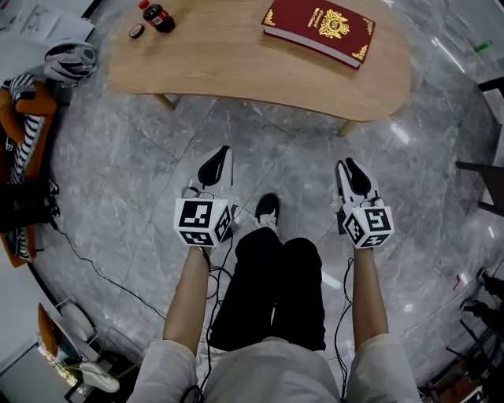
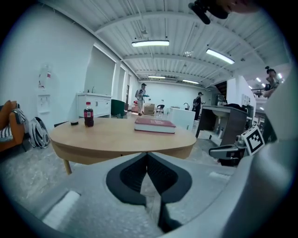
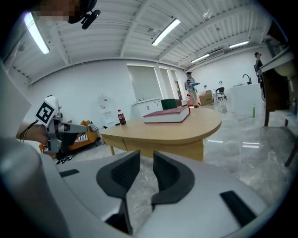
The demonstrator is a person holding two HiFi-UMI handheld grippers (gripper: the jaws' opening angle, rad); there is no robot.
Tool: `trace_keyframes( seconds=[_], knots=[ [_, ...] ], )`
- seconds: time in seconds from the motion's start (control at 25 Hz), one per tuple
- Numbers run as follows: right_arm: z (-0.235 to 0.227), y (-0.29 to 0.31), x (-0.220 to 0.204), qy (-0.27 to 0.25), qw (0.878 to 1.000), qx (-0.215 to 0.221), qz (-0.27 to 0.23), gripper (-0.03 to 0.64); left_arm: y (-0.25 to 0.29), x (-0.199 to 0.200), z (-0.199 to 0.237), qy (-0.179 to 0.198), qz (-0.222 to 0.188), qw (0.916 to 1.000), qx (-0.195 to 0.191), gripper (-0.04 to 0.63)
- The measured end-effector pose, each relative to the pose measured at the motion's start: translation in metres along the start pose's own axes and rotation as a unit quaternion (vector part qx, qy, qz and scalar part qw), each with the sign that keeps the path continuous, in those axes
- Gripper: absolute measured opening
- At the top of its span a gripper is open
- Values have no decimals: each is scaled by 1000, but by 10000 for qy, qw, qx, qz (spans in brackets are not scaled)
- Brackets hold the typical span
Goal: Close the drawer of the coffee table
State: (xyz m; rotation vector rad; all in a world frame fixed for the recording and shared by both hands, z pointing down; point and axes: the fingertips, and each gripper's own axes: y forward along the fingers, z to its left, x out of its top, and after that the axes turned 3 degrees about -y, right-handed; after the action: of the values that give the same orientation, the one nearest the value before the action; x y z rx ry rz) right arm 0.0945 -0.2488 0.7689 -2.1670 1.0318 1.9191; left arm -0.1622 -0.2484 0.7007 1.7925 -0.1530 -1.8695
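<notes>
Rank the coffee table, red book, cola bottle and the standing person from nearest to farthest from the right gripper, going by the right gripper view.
1. Coffee table, edge just ahead of the right gripper.
2. Red book, on the tabletop.
3. Cola bottle, at the table's far left end.
4. Standing person, far back in the room.

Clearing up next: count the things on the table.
3: a bottle at the left end, a small dark cap beside it, and a red book toward the right. None looks hidden.

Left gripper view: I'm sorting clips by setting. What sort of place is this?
Probably an open office or lab hall, not a home: strip lights on a ribbed ceiling, a desk and people standing behind the wooden coffee table.
</notes>
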Motion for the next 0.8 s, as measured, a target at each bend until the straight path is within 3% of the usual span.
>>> trace_keyframes(
  seconds=[0.32,0.48,0.8],
  knots=[
    [53,-118,123,109,9999,-70,107,94,-107,110,-55,-118,191,9997,-35,9],
    [85,-171,178,58,9998,-113,131,74,-167,161,-75,-690,44,9976,-13,9],
    [187,-271,243,-28,9989,112,447,63,-285,199,-133,-978,350,9946,19,9]
  ],
)
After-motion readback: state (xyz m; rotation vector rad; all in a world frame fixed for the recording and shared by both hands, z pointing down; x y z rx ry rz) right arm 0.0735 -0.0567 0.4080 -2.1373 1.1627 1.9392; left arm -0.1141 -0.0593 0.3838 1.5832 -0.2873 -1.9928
